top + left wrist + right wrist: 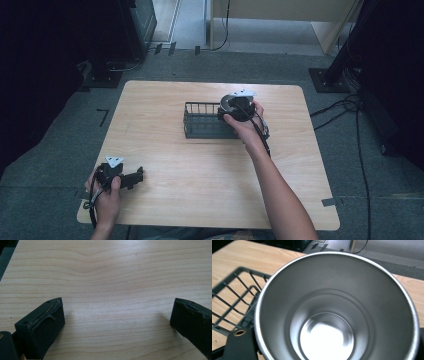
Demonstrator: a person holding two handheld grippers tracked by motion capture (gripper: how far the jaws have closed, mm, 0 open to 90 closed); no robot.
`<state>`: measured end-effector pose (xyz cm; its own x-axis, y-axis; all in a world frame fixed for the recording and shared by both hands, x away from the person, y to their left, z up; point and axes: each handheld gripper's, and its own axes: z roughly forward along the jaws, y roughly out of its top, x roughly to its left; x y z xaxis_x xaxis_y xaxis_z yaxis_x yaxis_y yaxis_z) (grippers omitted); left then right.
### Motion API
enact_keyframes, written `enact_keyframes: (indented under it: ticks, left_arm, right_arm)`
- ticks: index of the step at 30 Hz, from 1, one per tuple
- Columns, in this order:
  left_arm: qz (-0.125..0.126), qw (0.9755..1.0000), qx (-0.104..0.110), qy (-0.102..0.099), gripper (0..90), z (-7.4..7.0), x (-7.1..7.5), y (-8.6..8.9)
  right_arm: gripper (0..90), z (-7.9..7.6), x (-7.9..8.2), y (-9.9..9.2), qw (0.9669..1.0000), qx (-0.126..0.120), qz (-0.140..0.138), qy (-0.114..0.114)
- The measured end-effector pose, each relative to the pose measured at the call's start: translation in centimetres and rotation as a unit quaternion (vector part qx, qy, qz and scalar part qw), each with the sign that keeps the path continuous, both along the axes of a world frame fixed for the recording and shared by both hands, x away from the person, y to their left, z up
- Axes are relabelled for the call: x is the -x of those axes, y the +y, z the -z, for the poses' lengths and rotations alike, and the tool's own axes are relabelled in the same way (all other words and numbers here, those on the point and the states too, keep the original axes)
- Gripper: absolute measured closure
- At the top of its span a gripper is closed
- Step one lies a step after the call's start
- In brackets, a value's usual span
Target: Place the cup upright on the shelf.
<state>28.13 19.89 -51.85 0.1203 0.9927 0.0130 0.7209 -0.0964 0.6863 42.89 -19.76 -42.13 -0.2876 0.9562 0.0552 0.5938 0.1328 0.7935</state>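
The left hand [107,192] holds the left gripper [134,177] low at the near left, jaws spread wide with nothing between them. The right arm [280,195] reaches forward, its right gripper [235,107] clamped on a steel cup [337,312].

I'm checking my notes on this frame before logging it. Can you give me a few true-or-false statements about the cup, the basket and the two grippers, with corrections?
1. The right gripper holds a steel cup over the wire basket. True.
2. The cup is full of liquid. False: the right gripper view shows its bare, shiny bottom.
3. The left gripper has its jaws apart over bare table. True.
4. The left gripper is beside the basket. False: in the high view it sits near the table's near left corner, well away from the basket.
5. The basket is white plastic. False: it is dark wire.
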Motion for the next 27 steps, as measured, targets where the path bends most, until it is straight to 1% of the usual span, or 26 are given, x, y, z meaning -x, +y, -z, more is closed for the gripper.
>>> enact_keyframes:
  ticks: [5, 12, 18, 21, 24, 27]
  left_arm:
    - [0.0, 1.0, 0.0, 0.0, 0.0, 0.0, 0.0, 0.0]
    - [0.0, 1.0, 0.0, 0.0, 0.0, 0.0, 0.0, 0.0]
    - [0.0, 1.0, 0.0, 0.0, 0.0, 0.0, 0.0, 0.0]
    - [0.0, 1.0, 0.0, 0.0, 0.0, 0.0, 0.0, 0.0]
    - [0.0, 1.0, 0.0, 0.0, 0.0, 0.0, 0.0, 0.0]
    - [0.0, 1.0, 0.0, 0.0, 0.0, 0.0, 0.0, 0.0]
  right_arm:
    - [18.0, 1.0, -0.3, 0.3, 0.9999, 0.006, 0.0, 0.009]
    - [18.0, 1.7, -0.4, 0.6, 0.9997, 0.014, -0.002, 0.019]
    - [18.0, 1.9, -0.5, 0.5, 0.9993, 0.02, 0.001, 0.032]
    - [17.9, 1.9, -0.5, 0.5, 0.9991, 0.019, 0.002, 0.037]
    - [17.8, 2.0, -0.5, 0.5, 0.9989, 0.022, 0.001, 0.041]
    - [16.4, 1.9, -0.5, 0.4, 0.9987, 0.018, -0.004, 0.049]
